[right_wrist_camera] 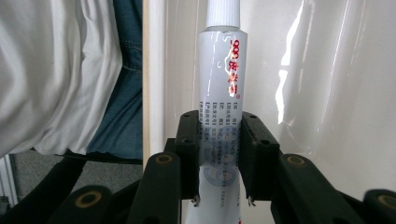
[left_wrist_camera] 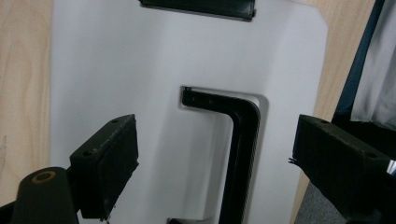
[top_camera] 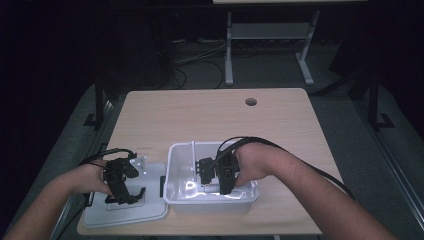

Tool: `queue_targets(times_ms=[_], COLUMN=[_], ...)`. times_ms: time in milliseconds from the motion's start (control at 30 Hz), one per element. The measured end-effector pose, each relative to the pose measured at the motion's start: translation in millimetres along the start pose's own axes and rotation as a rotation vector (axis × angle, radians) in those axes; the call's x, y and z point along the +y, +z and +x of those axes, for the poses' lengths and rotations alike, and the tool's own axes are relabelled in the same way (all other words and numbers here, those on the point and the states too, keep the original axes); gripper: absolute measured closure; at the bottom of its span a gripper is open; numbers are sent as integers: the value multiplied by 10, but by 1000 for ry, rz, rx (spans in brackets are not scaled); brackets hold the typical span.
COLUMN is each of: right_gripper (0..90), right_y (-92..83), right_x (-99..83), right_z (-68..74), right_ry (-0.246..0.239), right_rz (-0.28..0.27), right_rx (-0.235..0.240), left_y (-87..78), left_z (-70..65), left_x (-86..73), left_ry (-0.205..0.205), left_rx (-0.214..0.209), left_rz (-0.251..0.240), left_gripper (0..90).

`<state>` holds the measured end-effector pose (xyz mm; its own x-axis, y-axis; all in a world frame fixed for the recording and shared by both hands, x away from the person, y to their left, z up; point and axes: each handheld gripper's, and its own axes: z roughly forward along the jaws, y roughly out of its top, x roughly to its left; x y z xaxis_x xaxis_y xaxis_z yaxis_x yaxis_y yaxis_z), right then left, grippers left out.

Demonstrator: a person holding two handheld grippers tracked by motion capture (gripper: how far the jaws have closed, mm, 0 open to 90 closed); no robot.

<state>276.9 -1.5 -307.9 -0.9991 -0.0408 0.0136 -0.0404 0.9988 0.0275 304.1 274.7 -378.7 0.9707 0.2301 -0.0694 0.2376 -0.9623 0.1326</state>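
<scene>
Wooden table [top_camera: 210,117]; right gripper [right_wrist_camera: 217,158] view reveals clamped tube [right_wrist_camera: 219,79].

Dim lab: bare wooden desk [top_camera: 210,115], cables on floor [top_camera: 200,62], metal stand legs [top_camera: 230,55].

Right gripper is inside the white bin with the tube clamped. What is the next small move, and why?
Probably lower it a little more and then open the jaws. The right gripper is shut on the white tube, already within the walls of the white bin. The left gripper hangs open over the lid beside the bin, near its black handle, so the lid likely comes afterwards.
</scene>
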Motion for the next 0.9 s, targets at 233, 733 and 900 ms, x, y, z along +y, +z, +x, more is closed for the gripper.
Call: queue_targets(times_ms=[233, 733, 900], right_gripper=[706, 706, 706], right_y=[62, 193, 225], right_x=[17, -56, -102], right_z=[3, -10, -21], right_ry=[-12, -7, 2], right_rz=[2, 6, -9], right_rx=[-2, 10, 23], left_y=[1, 44, 49], left_z=[-1, 2, 13], left_x=[1, 21, 32], left_ry=[-1, -1, -2], left_rx=[1, -3, -6], left_rz=[-1, 7, 8], left_gripper=[136, 136, 136])
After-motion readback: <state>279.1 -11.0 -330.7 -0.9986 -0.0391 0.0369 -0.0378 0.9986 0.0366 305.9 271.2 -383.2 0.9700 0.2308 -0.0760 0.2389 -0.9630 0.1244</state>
